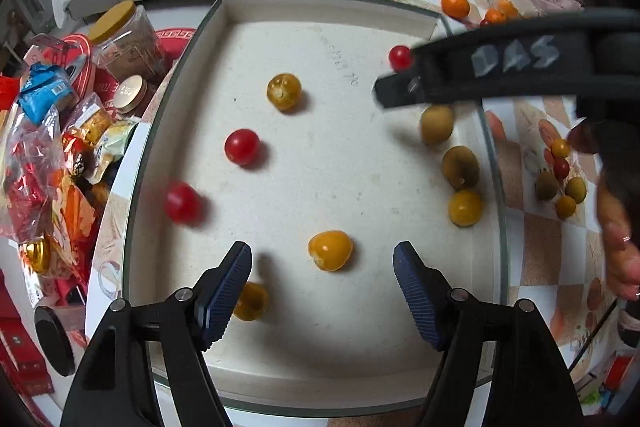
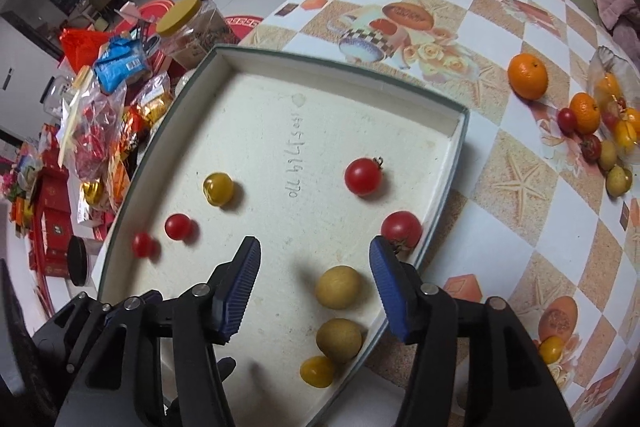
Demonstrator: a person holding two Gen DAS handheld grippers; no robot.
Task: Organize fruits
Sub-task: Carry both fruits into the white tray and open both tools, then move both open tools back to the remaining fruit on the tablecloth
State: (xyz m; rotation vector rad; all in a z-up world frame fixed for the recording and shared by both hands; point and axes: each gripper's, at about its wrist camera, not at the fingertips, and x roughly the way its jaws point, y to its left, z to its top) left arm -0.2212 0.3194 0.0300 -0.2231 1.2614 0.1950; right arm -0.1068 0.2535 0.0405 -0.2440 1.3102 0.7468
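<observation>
Both grippers hang over the white tray (image 1: 256, 11) with their jaws wide apart and nothing in them. The left gripper (image 1: 322, 279) has a yellow tomato (image 1: 330, 250) just in front of it. The right gripper (image 2: 314, 271) is above a pale green fruit (image 2: 338, 287), with a red tomato (image 2: 401, 229) beside its right finger. More fruit (image 2: 588, 123) lies on the tablecloth (image 2: 500, 195), outside the tray.
</observation>
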